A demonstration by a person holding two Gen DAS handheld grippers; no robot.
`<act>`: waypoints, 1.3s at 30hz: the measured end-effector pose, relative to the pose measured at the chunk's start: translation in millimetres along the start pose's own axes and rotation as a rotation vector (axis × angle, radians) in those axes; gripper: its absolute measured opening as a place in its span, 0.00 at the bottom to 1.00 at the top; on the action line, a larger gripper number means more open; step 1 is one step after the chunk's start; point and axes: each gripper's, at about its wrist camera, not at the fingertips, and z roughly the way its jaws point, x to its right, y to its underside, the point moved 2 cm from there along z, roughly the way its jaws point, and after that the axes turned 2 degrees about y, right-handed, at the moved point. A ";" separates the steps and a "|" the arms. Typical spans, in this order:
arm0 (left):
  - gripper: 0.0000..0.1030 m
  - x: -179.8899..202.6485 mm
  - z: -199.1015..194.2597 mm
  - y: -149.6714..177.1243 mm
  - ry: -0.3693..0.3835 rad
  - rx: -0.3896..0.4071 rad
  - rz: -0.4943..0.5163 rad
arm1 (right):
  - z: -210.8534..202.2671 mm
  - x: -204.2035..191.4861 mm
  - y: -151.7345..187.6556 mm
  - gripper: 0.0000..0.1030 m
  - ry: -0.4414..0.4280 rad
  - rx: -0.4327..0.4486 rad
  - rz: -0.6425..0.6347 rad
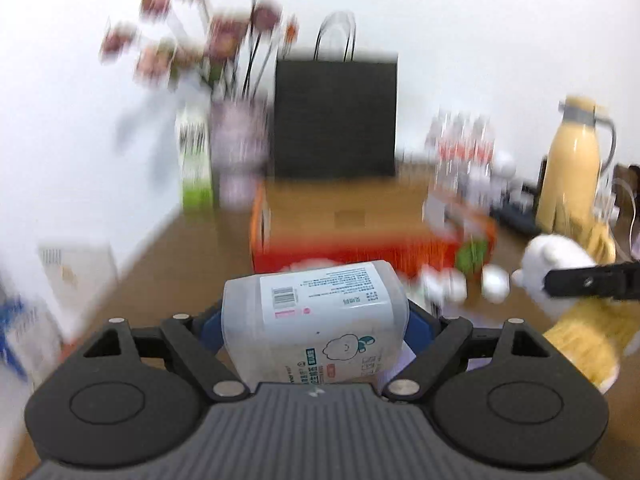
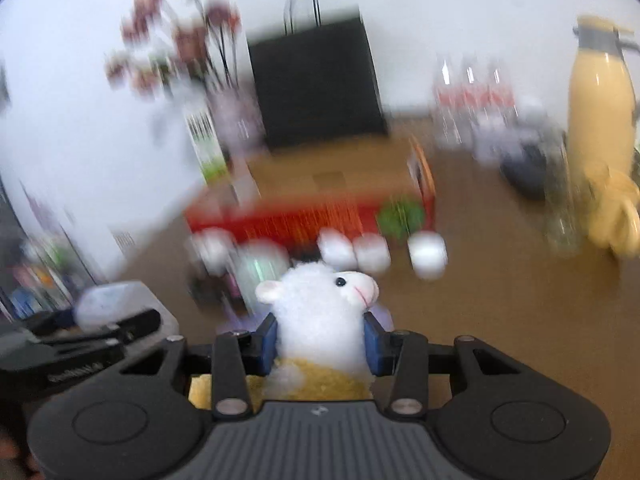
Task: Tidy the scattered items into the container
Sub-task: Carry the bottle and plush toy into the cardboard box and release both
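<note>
Left gripper (image 1: pixel 316 320) clamping wipes pack (image 1: pixel 316 320), right gripper (image 2: pixel 322 344) clamping plush sheep (image 2: pixel 320 312); carry level over red basket (image 1: pixel 344 252), then release low.

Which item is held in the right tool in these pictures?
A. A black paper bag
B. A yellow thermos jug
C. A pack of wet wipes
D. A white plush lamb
D: in the right wrist view, the right tool is closed on the white plush lamb, its blue pads pressing both sides of the toy.
</note>
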 end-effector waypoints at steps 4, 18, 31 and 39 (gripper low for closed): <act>0.84 -21.8 66.1 -91.2 0.131 -0.097 -0.007 | 2.4 -1.3 -76.5 0.40 0.031 0.157 -0.055; 0.86 2.4 320.4 -72.0 0.022 -0.823 0.202 | 258.2 23.1 -175.0 0.41 0.267 -0.234 -0.082; 1.00 3.4 318.9 -72.8 -0.020 -0.837 0.181 | 289.1 24.6 -133.9 0.75 0.369 -0.377 -0.264; 1.00 -11.0 282.6 -92.8 0.001 -0.840 0.099 | 249.8 19.8 -164.4 0.79 0.322 -0.350 -0.222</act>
